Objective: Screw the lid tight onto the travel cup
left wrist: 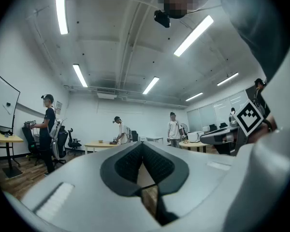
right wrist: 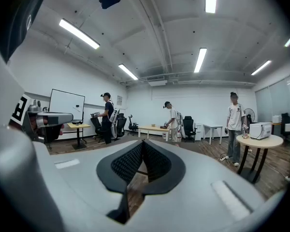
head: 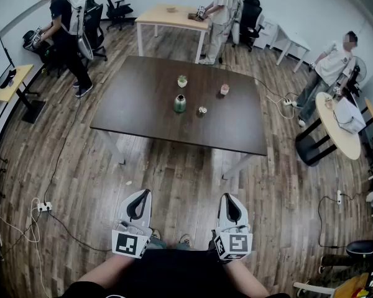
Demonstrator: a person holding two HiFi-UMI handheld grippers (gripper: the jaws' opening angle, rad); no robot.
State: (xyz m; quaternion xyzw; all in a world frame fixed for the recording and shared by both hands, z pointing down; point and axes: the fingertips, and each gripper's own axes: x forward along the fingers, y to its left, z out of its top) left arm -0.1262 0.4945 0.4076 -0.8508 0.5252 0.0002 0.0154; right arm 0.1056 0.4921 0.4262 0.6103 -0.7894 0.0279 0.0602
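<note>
Both left gripper (head: 138, 195) and right gripper (head: 229, 198) are clenched, empty; the distant travel cup (head: 179, 103) should be approached with jaws opened.

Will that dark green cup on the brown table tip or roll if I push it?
The dark green, round-bodied travel cup stands upright, taller than wide, so a push near its top would probably tip it. Once down, its round body would likely roll across the flat dark brown table. It looks hard and possibly slippery; too small to be sure.
</note>
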